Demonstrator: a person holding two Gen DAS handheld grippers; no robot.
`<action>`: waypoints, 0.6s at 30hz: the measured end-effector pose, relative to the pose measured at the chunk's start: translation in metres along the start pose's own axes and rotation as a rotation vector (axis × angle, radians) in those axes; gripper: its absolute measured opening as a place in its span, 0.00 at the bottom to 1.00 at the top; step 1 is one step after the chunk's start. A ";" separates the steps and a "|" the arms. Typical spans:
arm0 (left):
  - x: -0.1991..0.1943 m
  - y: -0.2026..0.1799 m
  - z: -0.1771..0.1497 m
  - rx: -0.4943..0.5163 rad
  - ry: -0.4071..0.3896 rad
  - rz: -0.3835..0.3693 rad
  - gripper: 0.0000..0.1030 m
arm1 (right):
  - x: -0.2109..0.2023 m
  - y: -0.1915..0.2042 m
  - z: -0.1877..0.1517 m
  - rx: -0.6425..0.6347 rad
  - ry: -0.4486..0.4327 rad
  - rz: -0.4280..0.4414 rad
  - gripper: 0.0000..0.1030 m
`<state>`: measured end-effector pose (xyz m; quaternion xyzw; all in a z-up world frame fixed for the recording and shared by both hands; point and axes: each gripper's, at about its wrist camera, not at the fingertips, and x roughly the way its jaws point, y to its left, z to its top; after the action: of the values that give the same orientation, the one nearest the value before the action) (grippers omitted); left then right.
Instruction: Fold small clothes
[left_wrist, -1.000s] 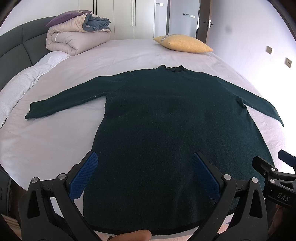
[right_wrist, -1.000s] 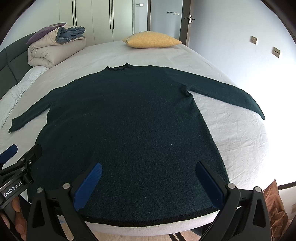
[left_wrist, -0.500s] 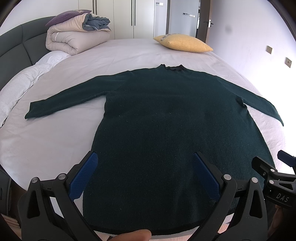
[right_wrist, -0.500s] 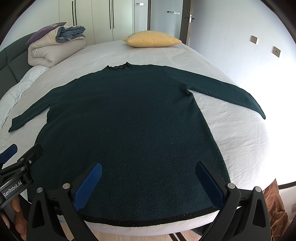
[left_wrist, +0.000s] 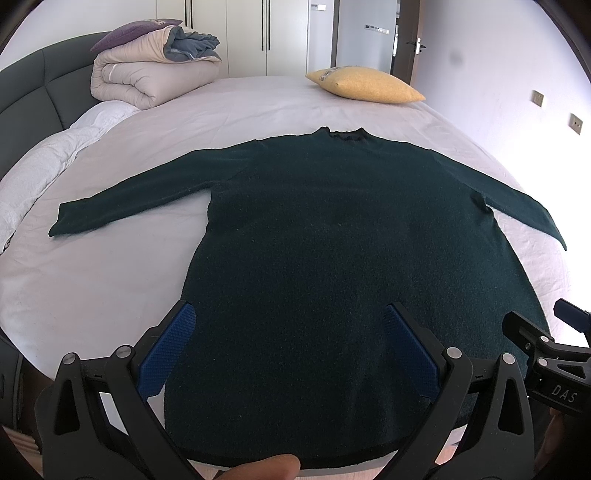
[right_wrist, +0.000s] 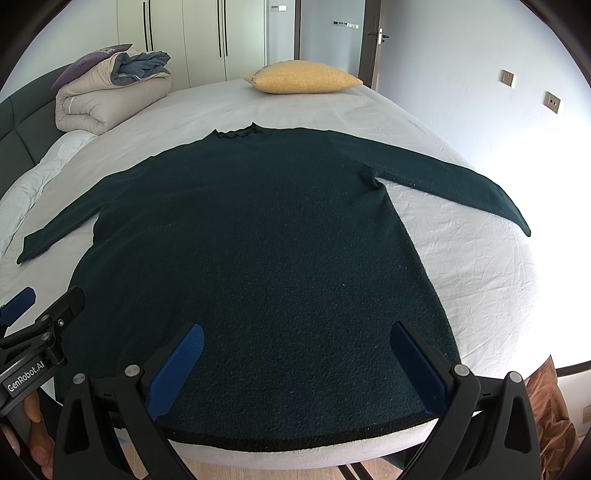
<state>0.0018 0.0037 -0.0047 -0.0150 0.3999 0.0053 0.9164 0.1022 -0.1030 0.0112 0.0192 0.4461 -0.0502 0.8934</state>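
So basically nothing's changed in the last sec: the dark green sweater (left_wrist: 332, 258) lies exactly where it was, flat on the bed (left_wrist: 110, 280), front side up or down we can't tell, neck (right_wrist: 236, 133) pointing away from us, hem (right_wrist: 295, 435) right at the near edge of the mattress. Both sleeves are out to the sides, the left sleeve (left_wrist: 125, 206) and right sleeve (right_wrist: 454, 184) each lying straight w/ no bunching. No fold made yet afaict.

Our left gripper (left_wrist: 291, 350) hovers over the hem's left part, jaws spread wide, nothing between the blue pads (left_wrist: 166, 350). The right gripper (right_wrist: 295, 365) does the same over the right part of the hem, also spread and empty. Neither seems to touch the fabric, tho it's hard to be sure from this angle.

Since both views match the earlier ones, we'd say we're paused before the first grab, prob a sleeve or a hem corner.

Further out: a yellow pillow (left_wrist: 365, 86) and a rolled duvet (left_wrist: 147, 77) at the far end, well apart from the sweater.
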 end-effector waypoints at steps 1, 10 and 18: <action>0.000 0.000 0.000 0.000 0.000 0.000 1.00 | 0.000 0.000 0.000 0.000 0.000 0.000 1.00; 0.005 -0.003 -0.012 0.006 0.009 -0.002 1.00 | 0.002 -0.001 -0.003 0.003 0.003 0.001 1.00; 0.013 -0.008 -0.010 0.016 0.031 -0.002 1.00 | 0.008 -0.006 -0.007 0.014 0.016 0.006 1.00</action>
<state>0.0034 -0.0043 -0.0205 -0.0083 0.4140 0.0009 0.9102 0.1006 -0.1094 0.0004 0.0270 0.4528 -0.0504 0.8898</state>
